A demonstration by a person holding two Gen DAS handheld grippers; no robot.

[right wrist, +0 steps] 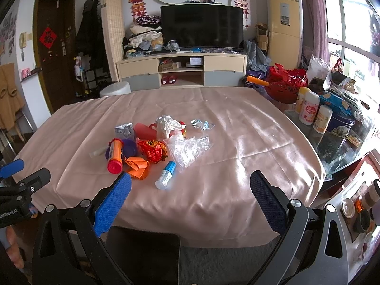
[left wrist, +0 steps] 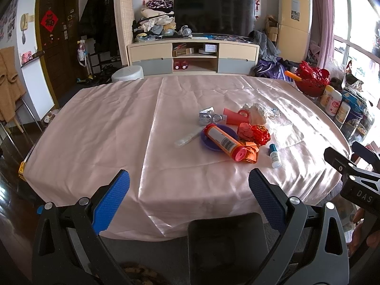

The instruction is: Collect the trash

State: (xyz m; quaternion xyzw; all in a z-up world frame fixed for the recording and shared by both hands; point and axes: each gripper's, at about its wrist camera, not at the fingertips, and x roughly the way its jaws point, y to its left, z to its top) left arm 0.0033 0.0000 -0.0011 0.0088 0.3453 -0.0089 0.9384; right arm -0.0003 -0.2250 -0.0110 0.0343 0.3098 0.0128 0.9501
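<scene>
Right below my tongs sits a dark chair back [left wrist: 225, 242], tucked against the near edge of the table, and over it my left gripper [left wrist: 188, 192] hangs with its blue pads spread wide, nothing between them. Same story on the other side: my right gripper [right wrist: 190, 194] is gaping wide and holds nothing, hovering over the near edge of the pink satin tablecloth [right wrist: 237, 130]. Out in the middle of the cloth lies the trash, all bunched together: an orange tube with a red cap [right wrist: 115, 153] lying on its side across a purple lid [right wrist: 129, 148], a crumpled orange wrapper [right wrist: 137, 165] touching its capped end, a shiny red foil wad [right wrist: 153, 150] just beside that, and a clear plastic bag [right wrist: 190, 150] to the right of the foil. A small white bottle with a blue cap [right wrist: 165, 175] lies nearest me, apart from the heap. Behind the pile I see a crumpled white tissue [right wrist: 167, 124], a red paper cup [right wrist: 144, 129] on its side and a silver foil piece [right wrist: 124, 129]. Off the table's right edge stand white canisters [right wrist: 311, 109] by a red basket [right wrist: 287, 85].
</scene>
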